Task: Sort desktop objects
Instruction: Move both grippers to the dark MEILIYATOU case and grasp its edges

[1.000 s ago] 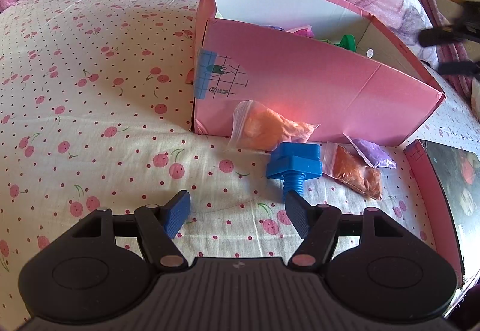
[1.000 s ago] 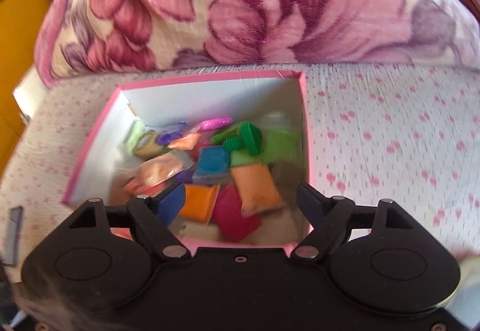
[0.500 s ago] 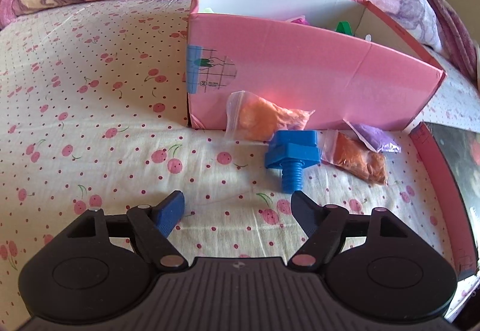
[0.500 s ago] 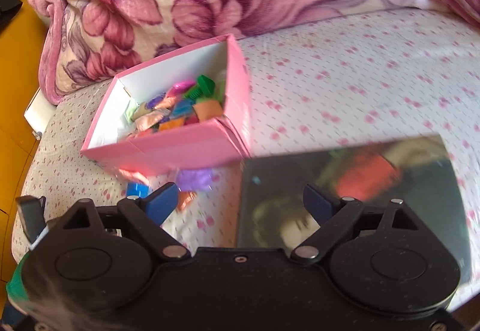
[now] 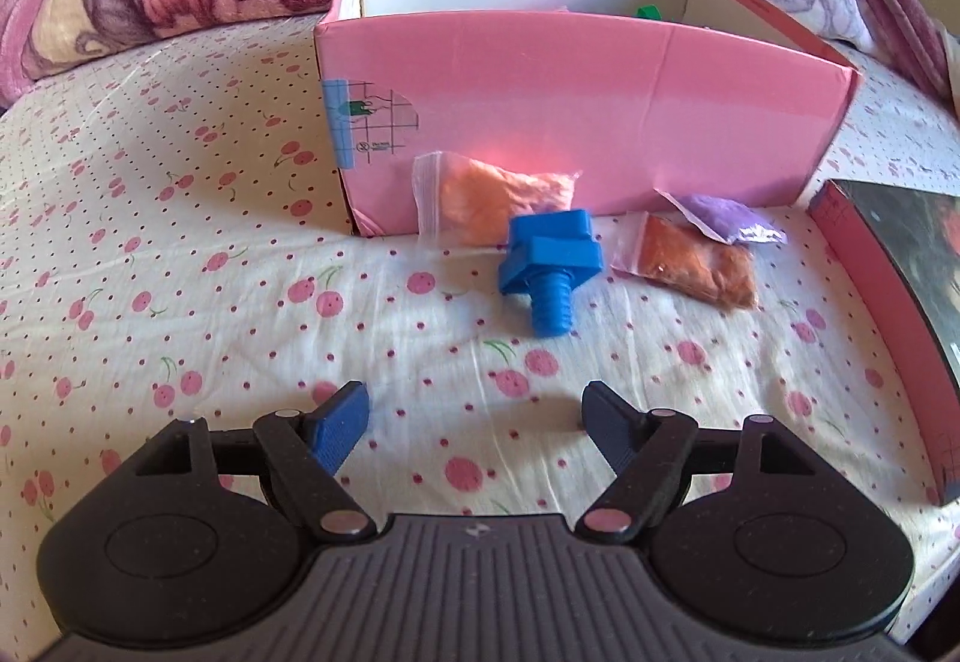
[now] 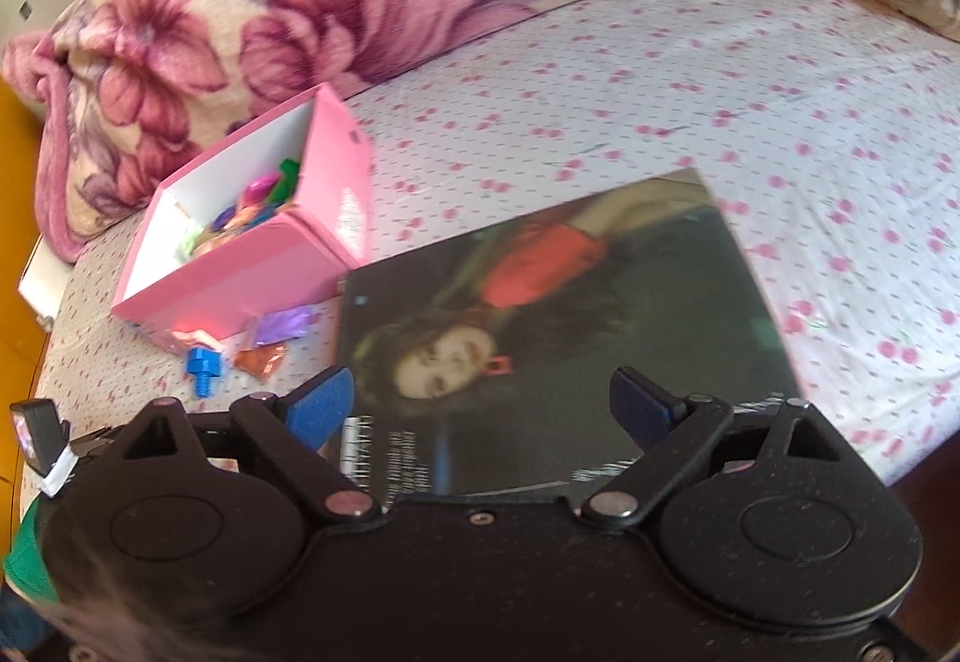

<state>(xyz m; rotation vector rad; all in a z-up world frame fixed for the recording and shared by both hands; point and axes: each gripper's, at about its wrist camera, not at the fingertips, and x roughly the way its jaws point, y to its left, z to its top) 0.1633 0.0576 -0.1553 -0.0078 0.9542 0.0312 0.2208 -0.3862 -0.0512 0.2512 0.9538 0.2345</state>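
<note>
Blue bolt [image 5: 549, 266] lies just in front of pink box [image 5: 576, 104], w/ orange bag [image 5: 504, 197] behind it. Left gripper [image 5: 477, 410] & right gripper [image 6: 480, 392]: fingers wide, holding nothing, just opened more.

Two black handheld grippers with blue-padded fingers

The left gripper [image 5: 474, 410] has a ribbed grey housing; the right gripper [image 6: 480, 392] shows a speckled black body, silver pivot pins and, at seven o'clock, a green sleeve [image 6: 27, 560].
</note>
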